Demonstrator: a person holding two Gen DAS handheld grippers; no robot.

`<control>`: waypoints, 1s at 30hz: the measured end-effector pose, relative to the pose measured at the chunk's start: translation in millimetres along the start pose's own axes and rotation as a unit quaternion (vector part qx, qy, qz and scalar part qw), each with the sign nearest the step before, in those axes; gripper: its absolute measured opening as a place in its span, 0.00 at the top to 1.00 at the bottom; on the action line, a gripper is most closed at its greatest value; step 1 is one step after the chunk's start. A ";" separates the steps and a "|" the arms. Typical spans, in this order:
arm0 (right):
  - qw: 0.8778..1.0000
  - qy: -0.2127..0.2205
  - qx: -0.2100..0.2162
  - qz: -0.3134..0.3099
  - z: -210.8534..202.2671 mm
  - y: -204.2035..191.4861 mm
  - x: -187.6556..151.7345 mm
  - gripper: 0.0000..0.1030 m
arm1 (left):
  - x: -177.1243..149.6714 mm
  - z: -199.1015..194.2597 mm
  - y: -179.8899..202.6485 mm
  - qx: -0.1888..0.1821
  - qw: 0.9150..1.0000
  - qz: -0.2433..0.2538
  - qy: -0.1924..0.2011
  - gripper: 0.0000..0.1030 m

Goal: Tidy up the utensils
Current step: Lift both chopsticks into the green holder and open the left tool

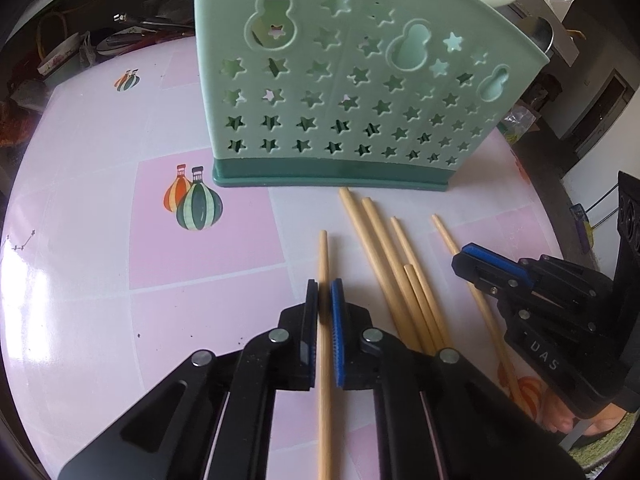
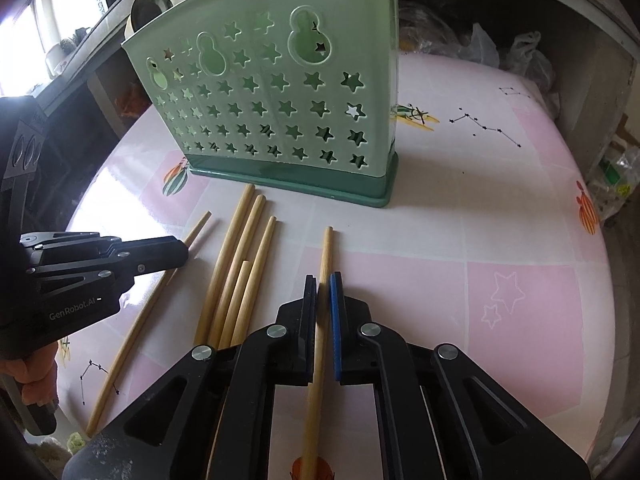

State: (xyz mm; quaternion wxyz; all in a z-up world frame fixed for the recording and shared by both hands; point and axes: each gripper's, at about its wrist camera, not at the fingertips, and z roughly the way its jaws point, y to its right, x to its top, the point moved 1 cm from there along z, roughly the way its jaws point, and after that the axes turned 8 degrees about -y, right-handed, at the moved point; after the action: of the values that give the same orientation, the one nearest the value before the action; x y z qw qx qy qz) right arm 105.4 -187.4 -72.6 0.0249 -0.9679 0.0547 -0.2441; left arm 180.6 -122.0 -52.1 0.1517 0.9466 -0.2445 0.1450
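On the pink patterned tablecloth, in front of the pale green star-punched utensil holder, 6 wooden chopsticks lie roughly side by side, thick ends toward the holder's dark green base. Your left gripper has its jaws closed almost fully on the leftmost chopstick, which runs straight between the black pad and the blue pad and pokes out ahead of them. Your right gripper is closed the same way on the rightmost chopstick, whose tip also sticks out past the pads. Between the 2 held sticks, a loose bundle of 4 chopsticks lies untouched on the cloth, fanned slightly at the far ends. Seen from the left wrist, your right gripper sits low at the right, angled down at the table; seen from the right wrist, your left gripper sits at the left. The holder stands upright just beyond the chopstick tips, not touching them.
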 end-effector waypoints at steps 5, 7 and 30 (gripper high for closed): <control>0.999 0.028 0.021 0.017 -26.6 6.6 0.1 0.96 | -6.4 -34.5 -1.7 -0.018 0.999 -0.007 0.040 0.95; 0.998 0.045 0.032 0.021 -42.5 6.5 0.2 0.96 | -9.7 -55.6 -3.8 -0.026 0.997 -0.016 0.064 0.95; 0.976 0.183 0.100 0.068 -143.8 25.5 36.7 0.96 | 67.0 -276.7 21.9 -0.114 0.939 0.043 0.321 0.95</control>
State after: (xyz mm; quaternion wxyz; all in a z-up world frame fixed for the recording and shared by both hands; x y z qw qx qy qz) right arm 66.7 -220.1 69.3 0.1276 -0.8935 0.0990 -0.4190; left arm 170.2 -69.2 228.3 0.3226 0.8150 -0.2378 0.4184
